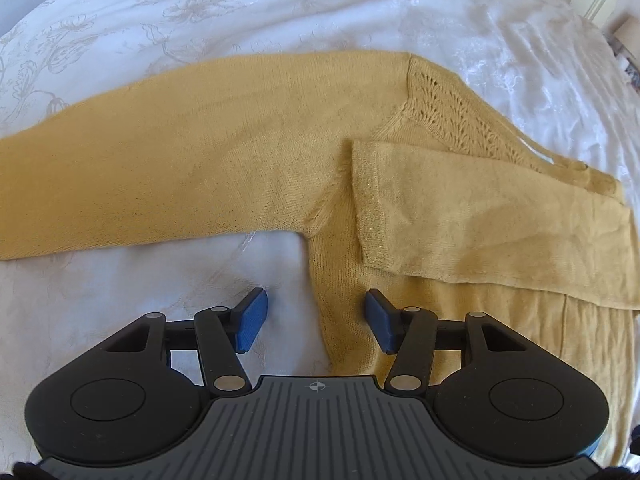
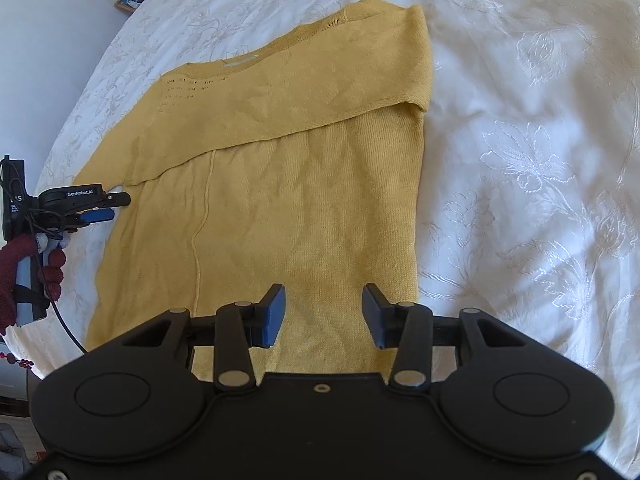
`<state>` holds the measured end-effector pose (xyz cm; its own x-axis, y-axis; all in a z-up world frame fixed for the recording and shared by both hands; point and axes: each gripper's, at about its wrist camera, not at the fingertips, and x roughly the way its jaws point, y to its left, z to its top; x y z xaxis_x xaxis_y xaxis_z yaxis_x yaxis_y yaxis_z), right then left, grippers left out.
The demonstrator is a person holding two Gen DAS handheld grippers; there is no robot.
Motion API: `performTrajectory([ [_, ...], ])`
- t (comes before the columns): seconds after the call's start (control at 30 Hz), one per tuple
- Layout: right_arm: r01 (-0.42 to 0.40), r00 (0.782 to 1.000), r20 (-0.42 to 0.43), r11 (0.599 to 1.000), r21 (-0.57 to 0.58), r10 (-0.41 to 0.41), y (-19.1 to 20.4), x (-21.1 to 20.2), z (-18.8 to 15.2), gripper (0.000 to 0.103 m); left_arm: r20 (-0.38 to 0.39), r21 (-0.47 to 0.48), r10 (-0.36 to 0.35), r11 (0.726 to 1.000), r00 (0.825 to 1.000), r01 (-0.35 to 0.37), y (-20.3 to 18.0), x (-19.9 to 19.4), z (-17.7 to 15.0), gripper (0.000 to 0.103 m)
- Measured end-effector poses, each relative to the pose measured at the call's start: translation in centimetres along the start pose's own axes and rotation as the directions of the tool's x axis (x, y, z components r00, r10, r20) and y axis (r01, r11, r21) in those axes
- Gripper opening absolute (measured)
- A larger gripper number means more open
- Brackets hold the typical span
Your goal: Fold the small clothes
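2 grippers, left [image 1: 316,320] and right [image 2: 324,316], jaws apart, over mustard sweater [image 2: 280,184] on white embroidered bedspread [image 2: 520,160].

Your left gripper [image 2: 106,207] is black with blue pads and white "GenRobot.AI" lettering. A dark red knitted glove [image 2: 24,264] covers your hand, and a black cable [image 2: 66,326] trails below.

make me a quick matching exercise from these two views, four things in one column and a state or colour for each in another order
Things:
1. sweater
2. bedspread
3. left sleeve
4. right sleeve

States:
A. white with an embroidered flower pattern
B. folded across the body
C. mustard yellow knit, lying flat
D. stretched straight out to the side

Pairs: 1-C, 2-A, 3-D, 4-B
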<state>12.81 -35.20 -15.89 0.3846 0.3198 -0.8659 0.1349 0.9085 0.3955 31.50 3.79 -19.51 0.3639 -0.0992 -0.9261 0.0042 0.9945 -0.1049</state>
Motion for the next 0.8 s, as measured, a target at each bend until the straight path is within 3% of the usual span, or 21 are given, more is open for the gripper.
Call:
performTrajectory([
  [0.1,0.005,1.0,-0.003,1.0,-0.005,-0.005,0.5,0.2,0.1,0.052,0.007,-0.021,-0.02,1.0,1.0,0.02,0.1,0.6,0.5,0.05],
  [0.17,0.006,1.0,-0.007,1.0,-0.009,-0.006,0.9,0.2,0.1,0.052,0.034,-0.023,-0.039,0.999,0.999,0.039,0.1,0.3,0.8,0.006],
  [0.27,0.011,1.0,-0.007,1.0,-0.012,-0.011,1.3,0.3,0.2,0.052,0.101,0.018,0.057,0.998,0.993,-0.059,-0.6,-0.6,1.2,0.007],
  [0.33,0.012,1.0,-0.005,1.0,-0.01,-0.012,1.4,0.4,0.3,0.052,0.088,0.051,0.114,0.992,0.99,-0.119,-0.8,-0.4,1.1,0.007],
  [0.37,0.013,1.0,-0.004,1.0,-0.011,-0.013,1.5,0.4,0.3,0.052,0.072,0.075,0.157,0.984,0.985,-0.162,-0.9,0.0,1.1,0.009],
  [0.43,0.012,1.0,-0.002,1.0,-0.019,-0.012,2.0,0.5,0.5,0.052,0.049,0.098,0.15,0.983,0.987,-0.155,-0.6,0.4,1.0,0.009],
  [0.5,0.011,1.0,0.006,1.0,-0.027,-0.011,2.6,0.6,0.8,0.053,0.046,0.068,0.076,0.995,0.996,-0.08,0.5,-0.1,0.8,0.012],
  [0.57,0.006,1.0,0.016,0.999,-0.033,-0.005,3.1,0.7,1.0,0.063,0.051,0.0,-0.024,1.0,0.998,0.024,2.2,-0.8,0.5,0.029],
  [0.63,-0.002,1.0,0.024,0.999,-0.04,0.003,3.7,0.8,1.3,0.07,0.074,-0.059,-0.076,0.995,0.994,0.081,4.0,-1.6,0.0,0.03],
  [0.7,0.0,0.999,0.033,0.999,-0.053,0.002,4.5,1.0,1.5,0.07,0.108,-0.085,-0.043,0.995,0.993,0.052,5.5,-2.8,-0.6,0.032],
  [0.8,-0.001,0.998,0.056,0.998,-0.07,0.005,5.6,1.3,1.9,0.084,0.16,-0.126,0.0,0.992,0.987,0.02,8.5,-4.8,-1.2,0.057],
])
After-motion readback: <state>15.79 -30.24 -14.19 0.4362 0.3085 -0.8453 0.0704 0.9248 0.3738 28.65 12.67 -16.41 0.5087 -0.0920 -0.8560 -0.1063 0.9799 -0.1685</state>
